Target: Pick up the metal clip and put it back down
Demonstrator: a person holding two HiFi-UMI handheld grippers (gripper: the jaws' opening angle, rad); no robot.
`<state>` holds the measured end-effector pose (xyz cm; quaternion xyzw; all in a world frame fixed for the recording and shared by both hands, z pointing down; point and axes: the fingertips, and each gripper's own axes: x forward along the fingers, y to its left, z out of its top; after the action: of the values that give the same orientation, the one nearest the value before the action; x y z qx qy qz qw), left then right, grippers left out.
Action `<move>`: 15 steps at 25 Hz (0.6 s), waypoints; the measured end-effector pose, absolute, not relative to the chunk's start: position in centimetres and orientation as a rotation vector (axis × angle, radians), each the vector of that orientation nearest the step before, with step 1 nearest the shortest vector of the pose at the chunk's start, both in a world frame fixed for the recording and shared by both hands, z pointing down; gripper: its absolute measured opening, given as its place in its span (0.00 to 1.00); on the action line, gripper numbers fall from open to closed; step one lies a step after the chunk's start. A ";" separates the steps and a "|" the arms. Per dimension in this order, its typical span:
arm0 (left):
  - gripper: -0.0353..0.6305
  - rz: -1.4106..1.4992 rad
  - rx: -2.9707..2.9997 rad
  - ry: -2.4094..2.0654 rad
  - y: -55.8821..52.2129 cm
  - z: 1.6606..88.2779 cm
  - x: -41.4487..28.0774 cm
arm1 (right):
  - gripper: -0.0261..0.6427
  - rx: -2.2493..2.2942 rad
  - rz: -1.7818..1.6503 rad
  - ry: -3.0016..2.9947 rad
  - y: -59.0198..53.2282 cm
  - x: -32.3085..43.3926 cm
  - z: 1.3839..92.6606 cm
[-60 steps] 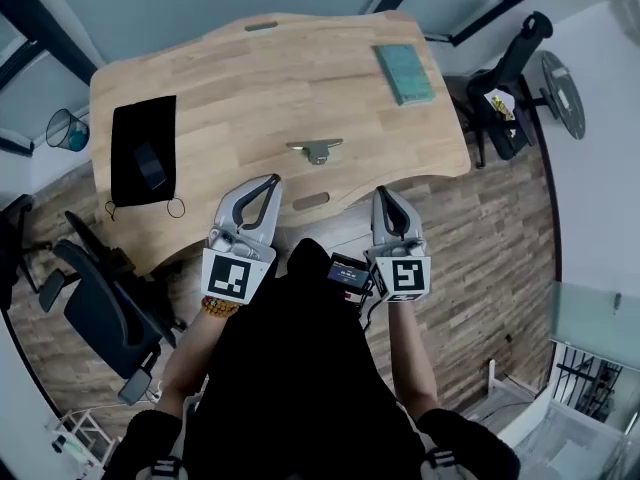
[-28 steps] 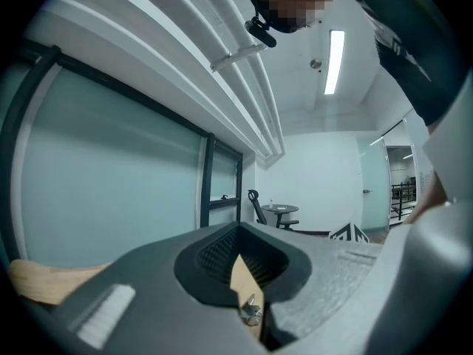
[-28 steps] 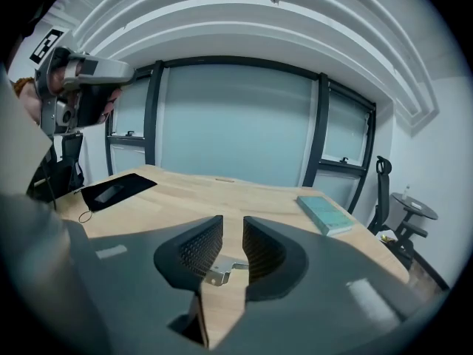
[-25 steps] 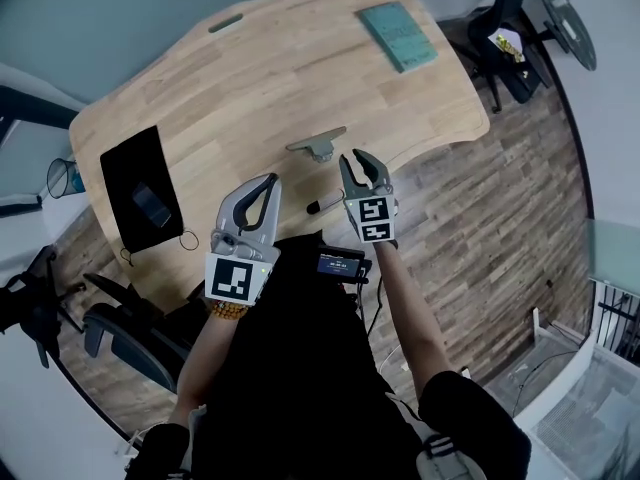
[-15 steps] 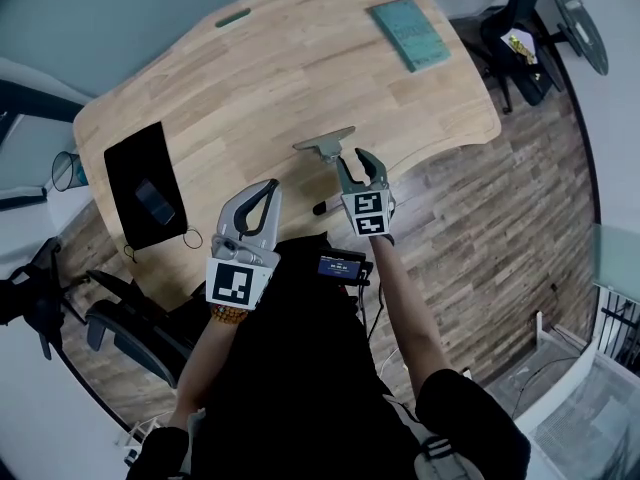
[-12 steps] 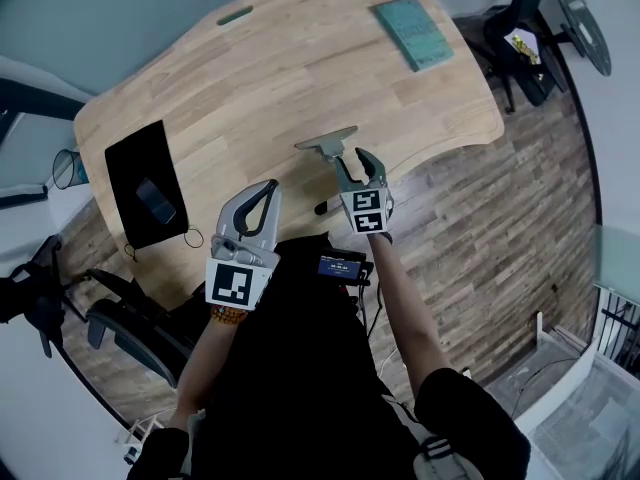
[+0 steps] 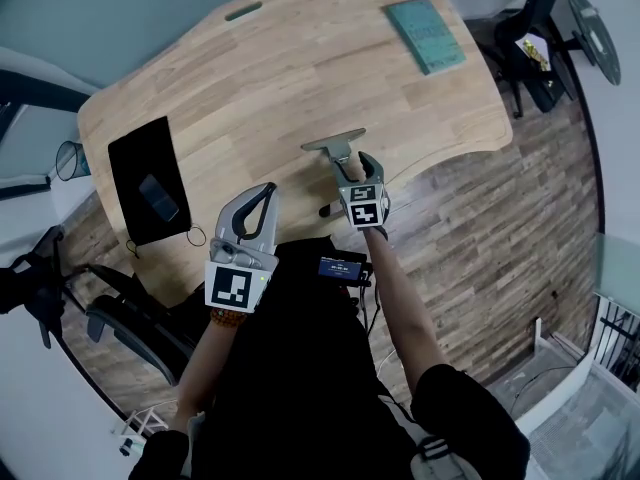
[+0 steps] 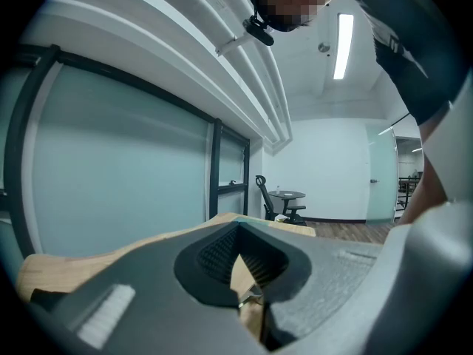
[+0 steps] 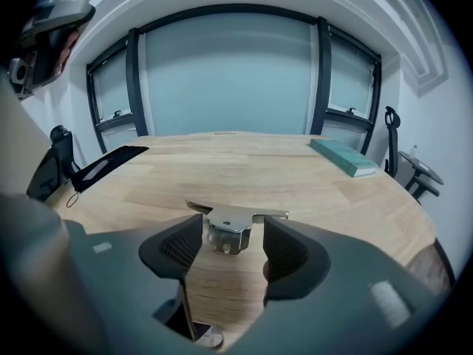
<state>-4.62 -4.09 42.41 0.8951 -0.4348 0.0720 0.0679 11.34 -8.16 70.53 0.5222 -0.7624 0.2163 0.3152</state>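
The metal clip [image 7: 336,145] lies on the wooden table [image 7: 280,78], a flat silver plate over a small folded base. My right gripper [image 7: 358,164] is tipped down right behind it. In the right gripper view the clip [image 9: 231,225] shows in the gap just past the two dark pads [image 9: 176,248], which do not touch it. The jaws have just been opening and the right gripper [image 9: 225,256] is open. My left gripper [image 7: 268,190] hovers over the table's front edge, left of the clip, with its fingertips together and nothing in them.
A black pouch [image 7: 148,176] with a phone on it lies at the table's left. At the far right corner there is a teal book [image 7: 432,34]. A slot [image 7: 326,209] is cut near the front edge. Office chairs [image 7: 60,298] stand around the table.
My right gripper has dropped and gone forward to the clip, and its jaws have spread apart. The left gripper has hardly moved.
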 end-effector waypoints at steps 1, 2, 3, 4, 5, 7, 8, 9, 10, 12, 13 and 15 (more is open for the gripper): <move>0.05 0.220 2.696 -1.310 -4.2 42.5 -4.6 | 0.47 1.372 0.581 -2.003 -8.2 11.3 70.9; 0.05 0.223 2.693 -1.309 -4.2 42.6 -4.6 | 0.47 1.369 0.592 -1.999 -8.3 11.3 71.1; 0.05 0.228 2.689 -1.307 -4.3 42.8 -4.7 | 0.47 1.366 0.604 -1.996 -8.4 11.2 71.4; 0.05 0.235 2.686 -1.304 -4.3 42.9 -4.7 | 0.47 1.362 0.617 -1.993 -8.4 11.1 71.7; 0.05 0.241 2.684 -1.302 -4.3 43.1 -4.7 | 0.47 1.358 0.629 -1.990 -8.4 11.0 72.0; 0.05 0.245 2.681 -1.303 -4.4 43.2 -4.6 | 0.48 1.351 0.651 -1.981 -8.5 11.0 72.6; 0.05 0.248 2.679 -1.306 -4.4 43.3 -4.6 | 0.48 1.349 0.661 -1.978 -8.6 10.9 72.8; 0.05 0.253 2.676 -1.308 -4.5 43.4 -4.6 | 0.48 1.348 0.670 -1.978 -8.7 10.8 73.0; 0.05 0.259 2.674 -1.309 -4.5 43.5 -4.7 | 0.48 1.346 0.679 -1.978 -8.8 10.6 73.2; 0.05 0.266 2.672 -1.312 -4.6 43.7 -4.8 | 0.48 1.338 0.695 -1.976 -9.0 10.3 73.5; 0.05 0.266 2.670 -1.314 -4.6 43.7 -4.9 | 0.48 1.336 0.700 -1.973 -9.1 10.3 73.7; 0.05 0.264 2.662 -1.322 -4.8 43.8 -5.1 | 0.47 1.336 0.707 -1.963 -9.3 10.2 73.9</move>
<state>-5.05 -4.82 43.76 0.8894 -0.4417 0.0881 0.0785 10.20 -9.32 73.91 0.5099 -0.7490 0.2697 0.3261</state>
